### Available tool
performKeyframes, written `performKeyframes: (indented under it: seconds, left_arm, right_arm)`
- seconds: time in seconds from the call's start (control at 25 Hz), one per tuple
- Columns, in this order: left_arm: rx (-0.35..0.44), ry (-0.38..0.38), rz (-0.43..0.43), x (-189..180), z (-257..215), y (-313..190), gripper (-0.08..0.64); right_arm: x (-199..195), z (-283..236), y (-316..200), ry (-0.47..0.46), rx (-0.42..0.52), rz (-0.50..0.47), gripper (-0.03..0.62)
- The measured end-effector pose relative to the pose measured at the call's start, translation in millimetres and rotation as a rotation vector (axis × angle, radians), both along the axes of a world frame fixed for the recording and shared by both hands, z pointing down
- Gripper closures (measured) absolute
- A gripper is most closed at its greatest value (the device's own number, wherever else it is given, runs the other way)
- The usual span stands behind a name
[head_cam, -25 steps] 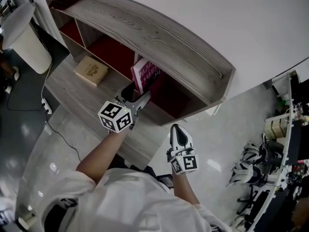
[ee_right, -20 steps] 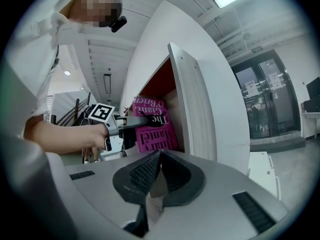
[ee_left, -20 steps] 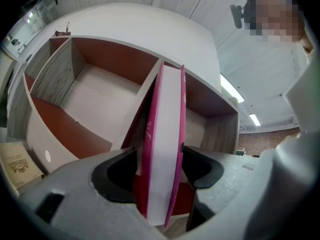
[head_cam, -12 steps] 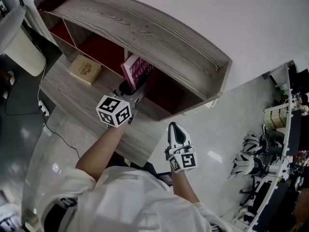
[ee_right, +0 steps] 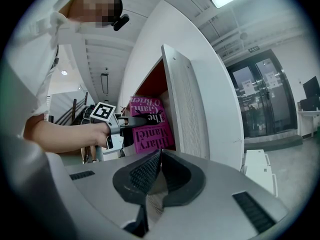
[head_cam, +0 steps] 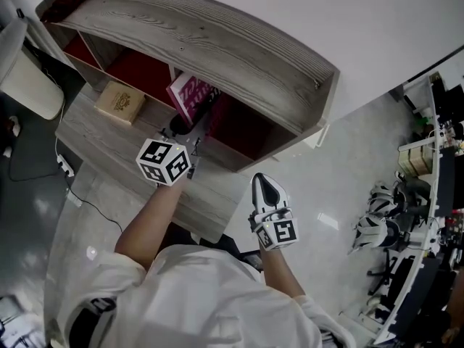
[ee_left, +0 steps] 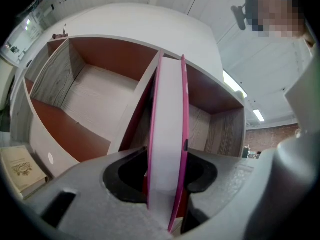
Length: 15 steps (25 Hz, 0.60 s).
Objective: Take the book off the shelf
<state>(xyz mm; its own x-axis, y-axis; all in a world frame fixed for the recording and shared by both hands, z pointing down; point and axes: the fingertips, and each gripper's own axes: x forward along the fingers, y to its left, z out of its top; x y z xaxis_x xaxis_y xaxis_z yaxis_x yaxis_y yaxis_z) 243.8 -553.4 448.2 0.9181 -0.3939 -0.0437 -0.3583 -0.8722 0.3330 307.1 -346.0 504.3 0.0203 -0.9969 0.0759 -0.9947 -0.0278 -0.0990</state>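
Right gripper [head_cam: 266, 185] nearest, well in front of shelf, jaws clenched together, nothing between them. Left gripper [head_cam: 187, 130] at shelf [head_cam: 217, 42] front, jaws closing round pink book [head_cam: 190, 93], pads close to both covers, not yet clearly pressing. Book upright inside shelf, just right of divider. Tan box [head_cam: 116, 101] on ledge below shelf's left part.

I see the book [head_cam: 190, 93] upright in the shelf [head_cam: 217, 42]; left of it, a flat box [head_cam: 119, 101] on the tabletop [head_cam: 101, 147].
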Motion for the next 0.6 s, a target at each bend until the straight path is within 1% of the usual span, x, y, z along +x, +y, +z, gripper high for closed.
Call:
performKeyframes:
  seconds: [0.28,0.6]
  left_arm:
    - [0.022,-0.001,-0.032,-7.0,-4.0,6.9,0.402]
    - [0.060,-0.006,-0.083,-31.2,-11.8,24.0,0.410]
  right_arm:
    - [5.9,-3.2,7.0,-0.001,0.014,-0.002,0.574]
    - [2.6,-8.6,18.6,-0.006,0.040,-0.042,0.575]
